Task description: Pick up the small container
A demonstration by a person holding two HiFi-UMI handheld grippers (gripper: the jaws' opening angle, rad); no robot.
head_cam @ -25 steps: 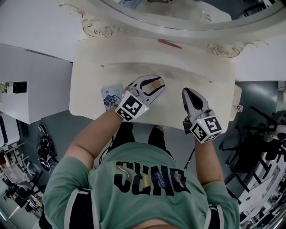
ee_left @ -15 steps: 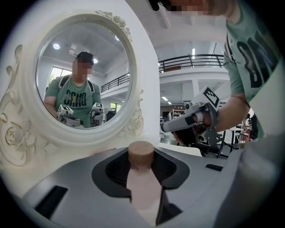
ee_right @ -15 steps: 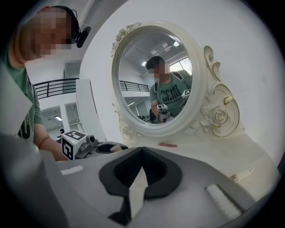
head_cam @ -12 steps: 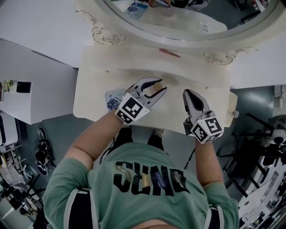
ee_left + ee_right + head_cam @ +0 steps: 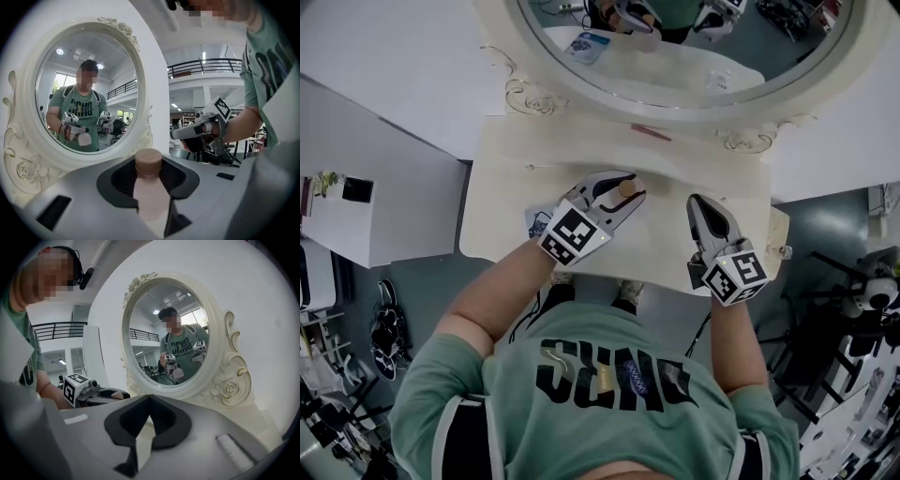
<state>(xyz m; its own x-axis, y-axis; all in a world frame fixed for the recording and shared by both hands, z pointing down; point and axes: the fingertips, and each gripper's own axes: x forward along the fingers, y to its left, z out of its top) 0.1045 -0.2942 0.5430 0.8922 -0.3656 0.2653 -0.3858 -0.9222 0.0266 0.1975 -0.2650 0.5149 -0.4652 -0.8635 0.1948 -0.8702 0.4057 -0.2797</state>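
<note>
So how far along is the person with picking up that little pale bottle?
Done: the left gripper is clamped on the small pale pink container with a round brown cap. In hand: it holds the container in the air before the oval white-framed mirror, whose reflection shows it well above the cream table. The right gripper is shut and empty. Left: nothing of the pick-up that I can see.

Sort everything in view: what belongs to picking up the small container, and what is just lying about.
Job: small bottle with wooden cap, clamped in the left gripper.
Lying about: picture card on the dressing table; red stick near the oval mirror; right gripper, shut and empty.
</note>
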